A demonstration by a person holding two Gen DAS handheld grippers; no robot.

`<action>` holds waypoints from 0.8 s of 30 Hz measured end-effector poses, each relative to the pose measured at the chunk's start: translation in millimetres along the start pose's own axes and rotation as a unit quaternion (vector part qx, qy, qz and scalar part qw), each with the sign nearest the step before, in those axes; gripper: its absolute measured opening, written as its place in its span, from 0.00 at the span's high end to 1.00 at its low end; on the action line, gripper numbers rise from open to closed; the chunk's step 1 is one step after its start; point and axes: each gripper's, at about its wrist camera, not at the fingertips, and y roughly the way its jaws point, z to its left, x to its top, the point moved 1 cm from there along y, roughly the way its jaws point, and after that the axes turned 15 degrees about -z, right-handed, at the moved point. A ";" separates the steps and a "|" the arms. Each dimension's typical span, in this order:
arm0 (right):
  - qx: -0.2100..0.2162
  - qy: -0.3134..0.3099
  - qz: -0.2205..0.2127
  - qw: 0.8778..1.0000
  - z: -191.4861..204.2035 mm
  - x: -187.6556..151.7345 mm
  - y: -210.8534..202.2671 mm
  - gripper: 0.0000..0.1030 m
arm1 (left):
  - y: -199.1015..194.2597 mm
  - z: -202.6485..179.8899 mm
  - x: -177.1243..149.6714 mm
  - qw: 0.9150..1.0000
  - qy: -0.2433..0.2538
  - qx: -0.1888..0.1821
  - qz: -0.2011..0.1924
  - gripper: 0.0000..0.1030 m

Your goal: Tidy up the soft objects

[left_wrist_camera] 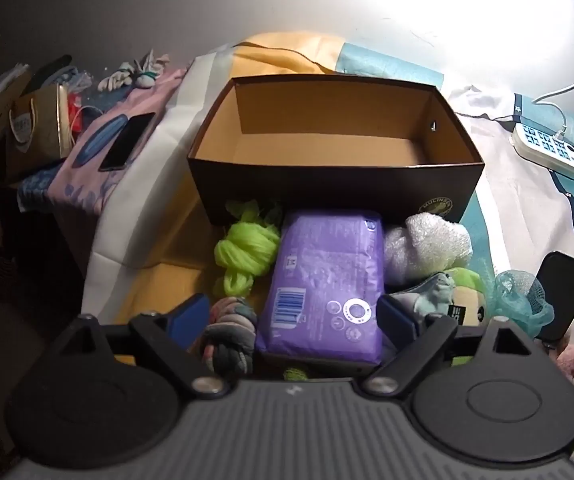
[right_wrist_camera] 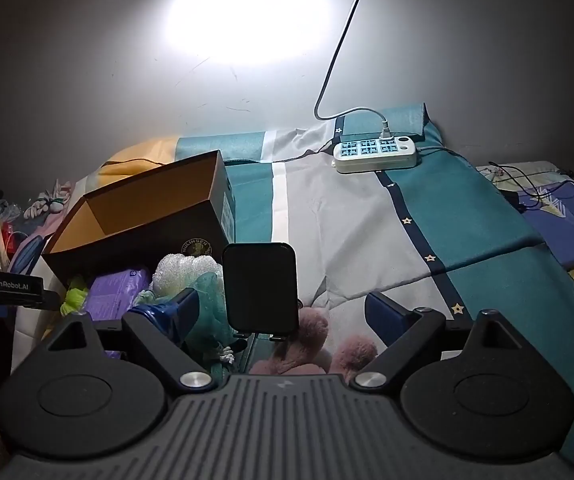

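An open brown cardboard box stands empty on the bed. In front of it lie a purple soft pack, a green mesh bundle, a white loofah, a knotted grey-pink sock, a green-headed plush and a teal bath puff. My left gripper is open and tilted down over the purple pack, which lies between its fingers. My right gripper is open above a pink plush.
A black phone on a stand stands upright just ahead of the right gripper. A white power strip with a cable lies at the back. Another phone and a gold paper bag sit far left, with the wall behind.
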 end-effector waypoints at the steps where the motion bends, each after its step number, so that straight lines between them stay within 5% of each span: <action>1: 0.006 -0.004 -0.002 1.000 -0.7 -0.2 -0.2 0.28 | -1.3 -2.2 -0.6 1.000 -0.003 0.003 -0.001 0.12; 8: 0.047 -0.017 0.004 0.999 -18.8 5.0 5.2 0.32 | -10.3 -19.4 -6.7 1.000 -0.010 0.019 -0.010 0.12; 24: 0.110 -0.035 0.044 0.992 -32.9 0.5 24.0 0.47 | -31.5 -20.9 -31.6 0.997 -0.074 -0.009 -0.006 0.10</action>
